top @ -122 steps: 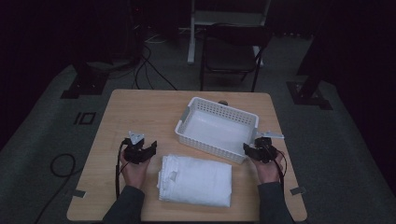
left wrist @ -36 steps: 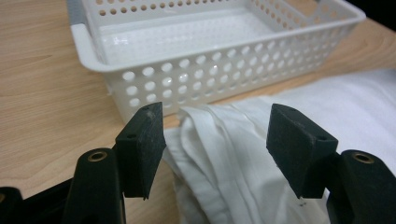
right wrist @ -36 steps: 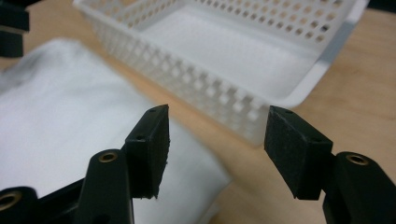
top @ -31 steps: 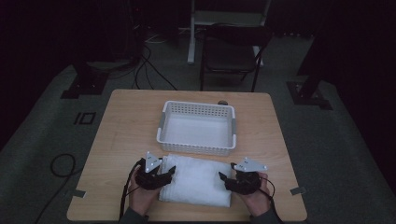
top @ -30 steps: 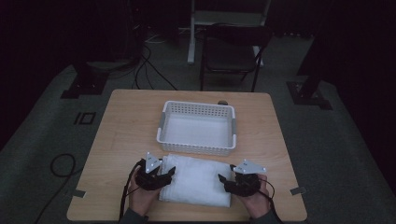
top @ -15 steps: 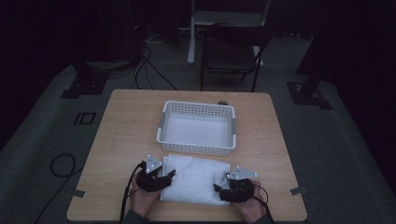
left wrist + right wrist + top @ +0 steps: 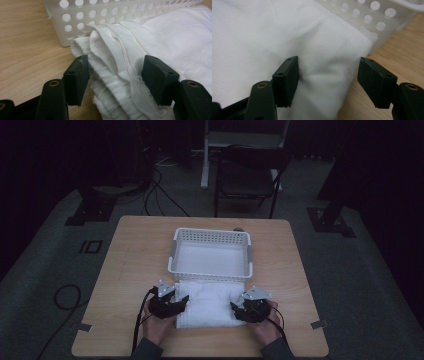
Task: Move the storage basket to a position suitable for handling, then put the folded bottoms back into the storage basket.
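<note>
Grippers point(image 7: 172, 306) point(image 7: 239, 310) now bracket the towel point(image 7: 210, 304); left grips folds, right's jaws closing, open.

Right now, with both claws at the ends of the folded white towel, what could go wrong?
1. The left claw pinches only a few bunched layers, so the towel may unfold when lifted.
2. The right claw is open at the towel's edge and may grip too little.
3. The towel touches the basket; pulling may drag it.
</note>
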{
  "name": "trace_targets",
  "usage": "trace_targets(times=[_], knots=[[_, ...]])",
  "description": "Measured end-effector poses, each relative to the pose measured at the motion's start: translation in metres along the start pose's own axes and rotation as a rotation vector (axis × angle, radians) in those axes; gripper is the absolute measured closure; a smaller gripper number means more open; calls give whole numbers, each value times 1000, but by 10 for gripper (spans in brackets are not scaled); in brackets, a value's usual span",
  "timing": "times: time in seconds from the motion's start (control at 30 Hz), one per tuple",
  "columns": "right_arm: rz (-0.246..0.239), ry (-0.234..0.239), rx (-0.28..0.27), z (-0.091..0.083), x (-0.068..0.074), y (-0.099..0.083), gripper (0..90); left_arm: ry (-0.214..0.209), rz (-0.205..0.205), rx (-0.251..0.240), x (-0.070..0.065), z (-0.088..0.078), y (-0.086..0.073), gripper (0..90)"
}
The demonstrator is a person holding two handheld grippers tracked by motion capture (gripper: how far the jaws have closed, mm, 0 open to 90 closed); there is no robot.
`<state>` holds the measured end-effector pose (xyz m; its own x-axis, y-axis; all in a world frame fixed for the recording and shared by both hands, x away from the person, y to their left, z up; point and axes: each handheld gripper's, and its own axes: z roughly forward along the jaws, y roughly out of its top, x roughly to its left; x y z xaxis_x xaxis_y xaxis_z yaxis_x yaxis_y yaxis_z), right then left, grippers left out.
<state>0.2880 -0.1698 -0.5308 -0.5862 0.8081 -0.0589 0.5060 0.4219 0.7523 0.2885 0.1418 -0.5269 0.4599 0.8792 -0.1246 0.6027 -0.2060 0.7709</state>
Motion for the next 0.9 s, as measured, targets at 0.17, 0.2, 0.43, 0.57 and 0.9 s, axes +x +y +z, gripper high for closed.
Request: trace_targets(times=[0.17, 0.2, 0.43, 0.57, 0.9], knots=[[6, -4, 0, 4, -3, 4, 345, -5, 2, -5, 5, 5, 4, 377], [8, -3, -2, 4, -4, 5, 346, -5, 6, -8, 6, 5, 5, 377], [27, 7, -8, 8, -6, 7, 355, -15, -4, -15, 11, 8, 7, 367], [37, 15, -8, 8, -7, 6, 355, -29, -18, -21, 14, 8, 7, 344], [39, 13, -8, 8, -6, 5, 353, -38, -119, -115, 13, -13, 15, 196]])
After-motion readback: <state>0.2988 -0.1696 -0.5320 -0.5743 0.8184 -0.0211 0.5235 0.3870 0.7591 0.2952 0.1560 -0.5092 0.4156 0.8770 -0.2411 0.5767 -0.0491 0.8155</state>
